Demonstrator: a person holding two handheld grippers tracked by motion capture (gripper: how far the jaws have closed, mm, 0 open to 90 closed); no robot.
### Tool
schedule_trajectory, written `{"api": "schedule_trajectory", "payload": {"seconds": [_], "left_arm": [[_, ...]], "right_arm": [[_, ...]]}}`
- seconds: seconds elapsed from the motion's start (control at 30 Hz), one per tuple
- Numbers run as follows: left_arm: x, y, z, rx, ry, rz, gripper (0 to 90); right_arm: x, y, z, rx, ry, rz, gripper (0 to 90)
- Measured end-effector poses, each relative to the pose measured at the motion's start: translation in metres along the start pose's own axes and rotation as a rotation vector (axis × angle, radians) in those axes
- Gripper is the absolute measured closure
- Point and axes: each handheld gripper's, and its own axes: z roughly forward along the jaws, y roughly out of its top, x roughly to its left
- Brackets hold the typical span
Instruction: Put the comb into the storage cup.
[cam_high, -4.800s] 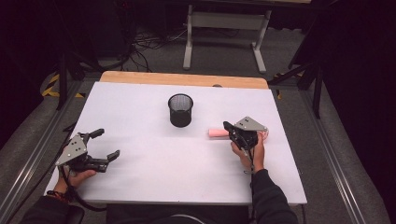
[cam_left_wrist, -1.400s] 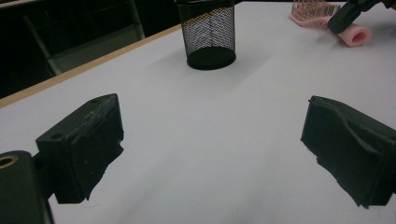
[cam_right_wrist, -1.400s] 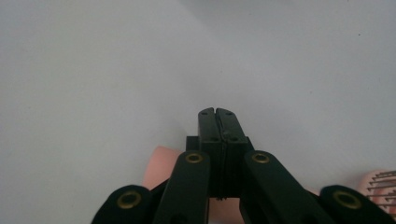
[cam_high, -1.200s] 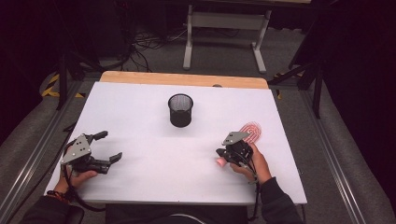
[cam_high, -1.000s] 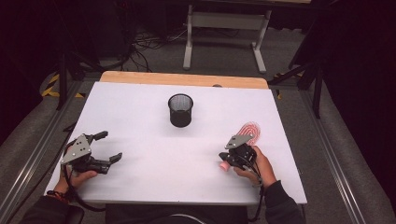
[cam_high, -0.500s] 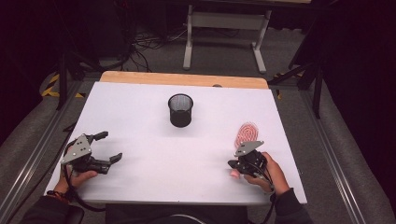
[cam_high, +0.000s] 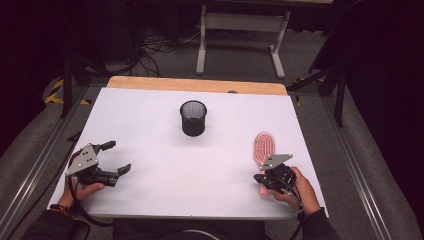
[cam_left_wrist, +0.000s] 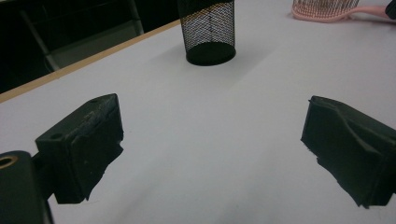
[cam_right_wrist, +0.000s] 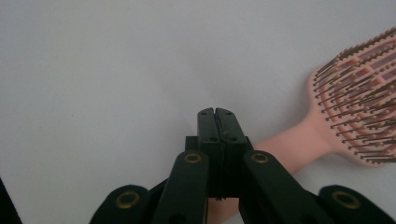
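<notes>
Two risks stood out, both tied to the right gripper, whose jaws were clenched tight together above the handle of the pink hairbrush rather than around it; in the right gripper view the closed tips lay over the handle where it ran under the gripper, so the brush was pressed or nudged, not grasped. Pushed that way, the hairbrush would likely pivot on its rounded head and swing off line, or the smooth plastic handle could slip out sideways from under the narrow tips. It lay on the right side of the white worktop, near the right edge, bristles up, and a hard shove might carry it over that edge. The brush had a vented oval head of glossy pink plastic, set with rows of thin, stiff bristles, and a tapering handle. The black mesh cup, a round wire cylinder with an open top, stood upright toward the far middle, well apart from the brush; it looked light and easy to tip if the brush were dropped in carelessly. The left gripper rested at the near left with its jaws spread wide and nothing between them, its blocky, matt pads scuffed.
</notes>
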Motion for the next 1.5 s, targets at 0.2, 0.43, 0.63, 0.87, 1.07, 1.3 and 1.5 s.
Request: {"api": "schedule_trajectory", "payload": {"seconds": [0.2, 0.43, 0.63, 0.87, 1.07, 1.3, 1.5], "left_arm": [[0.000, 0.000, 0.000, 0.004, -0.004, 0.003, 6.3], [-0.001, 0.000, 0.001, 0.008, -0.011, 0.007, 6.4], [-0.001, 0.000, 0.001, 0.009, -0.013, 0.007, 6.4], [-0.001, 0.000, 0.001, 0.011, -0.013, 0.006, 6.4], [-0.001, 0.000, 0.002, 0.014, -0.013, 0.012, 6.4], [0.000, 0.000, 0.001, 0.010, -0.023, 0.010, 6.4], [-0.001, 0.000, 0.000, 0.003, -0.022, 0.006, 6.5]], "right_arm": [[-0.003, -0.003, 0.000, 0.019, -0.026, 0.006, 90.0], [-0.007, -0.007, 0.000, 0.023, -0.035, 0.024, 90.0], [-0.011, -0.009, 0.000, 0.014, -0.057, 0.051, 90.0], [-0.013, -0.009, -0.003, -0.028, -0.036, 0.080, 86.1], [-0.010, -0.003, -0.014, -0.123, -0.080, 0.121, 80.9], [-0.013, -0.002, -0.020, -0.130, -0.179, 0.281, 46.3], [-0.017, -0.006, -0.015, -0.101, -0.286, 0.431, 14.8]]}}
